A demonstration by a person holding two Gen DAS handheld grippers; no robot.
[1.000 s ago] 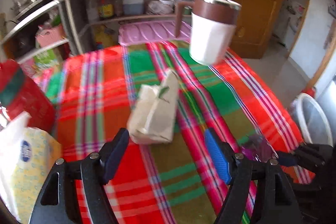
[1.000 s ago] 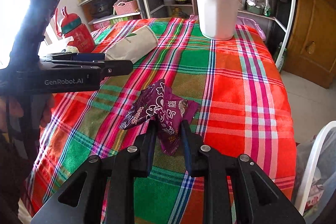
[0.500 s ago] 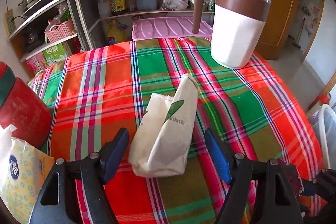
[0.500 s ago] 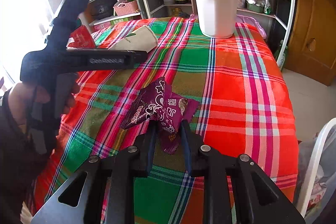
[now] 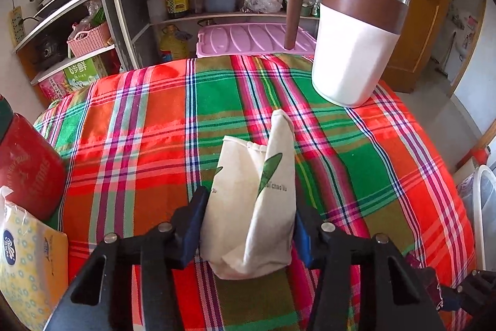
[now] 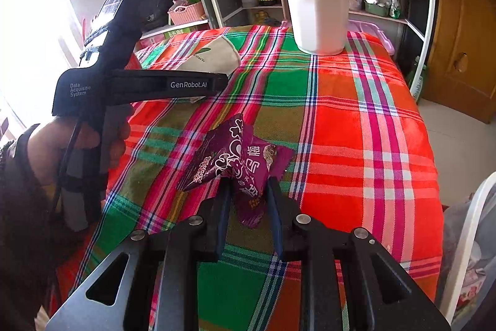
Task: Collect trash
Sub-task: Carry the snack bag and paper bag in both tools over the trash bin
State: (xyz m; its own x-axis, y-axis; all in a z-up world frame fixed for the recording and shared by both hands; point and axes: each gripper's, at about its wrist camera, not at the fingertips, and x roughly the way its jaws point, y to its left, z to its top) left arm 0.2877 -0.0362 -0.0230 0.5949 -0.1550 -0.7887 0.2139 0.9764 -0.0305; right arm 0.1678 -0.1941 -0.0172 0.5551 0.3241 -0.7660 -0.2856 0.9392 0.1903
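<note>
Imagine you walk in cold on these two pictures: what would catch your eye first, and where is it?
The loud red-and-green plaid tablecloth fills both views. On its far right corner stands a big white jug with a brown band. Nearer, the left tongs have just been closing on a crushed white paper cup lying mid-table, pads against its sides, and the right tongs pinch a crumpled purple snack wrapper.

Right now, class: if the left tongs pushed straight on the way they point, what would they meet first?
The left tongs, already round the crushed paper cup, would likely run into the plaid tablecloth just beyond it.
</note>
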